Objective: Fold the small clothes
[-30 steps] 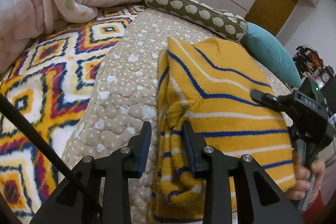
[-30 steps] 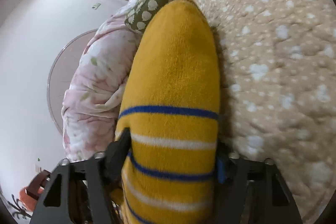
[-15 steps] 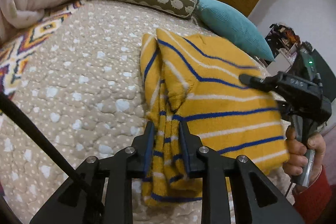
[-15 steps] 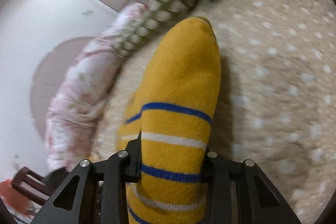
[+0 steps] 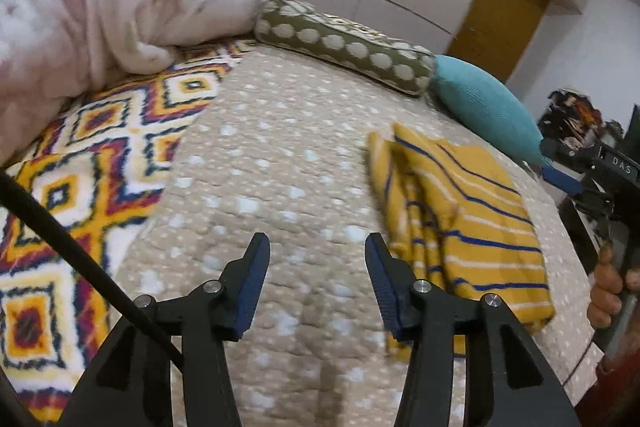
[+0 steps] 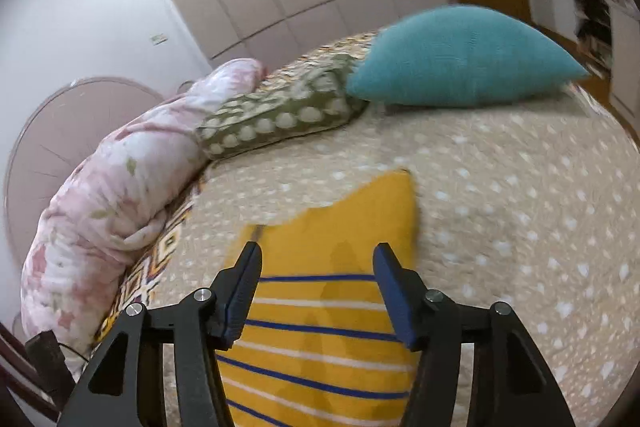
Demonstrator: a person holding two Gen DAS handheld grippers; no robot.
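Sweater [image 5: 472,223] lies folded on the quilt [image 5: 280,163], near the teal cushion [image 5: 484,111]; left gripper [image 5: 316,267] gapes wide left of it, empty; right gripper [image 6: 316,275] wide above it, empty.

The bed [image 5: 280,163] is being viewed from low over its quilt by the left wrist camera, which is looking forward between the fingers of the left tool [image 5: 316,259], with the right tool [image 5: 608,187] being caught at the frame's right edge. From the right wrist camera, close above the striped garment [image 6: 332,307], the headboard end is being faced past the right tool [image 6: 316,267]. The garment [image 5: 460,219], teal cushion [image 5: 484,107] [image 6: 460,55], dotted bolster [image 5: 344,47] [image 6: 280,115] and pink duvet [image 5: 100,7] [image 6: 112,179] are being shared by both views.
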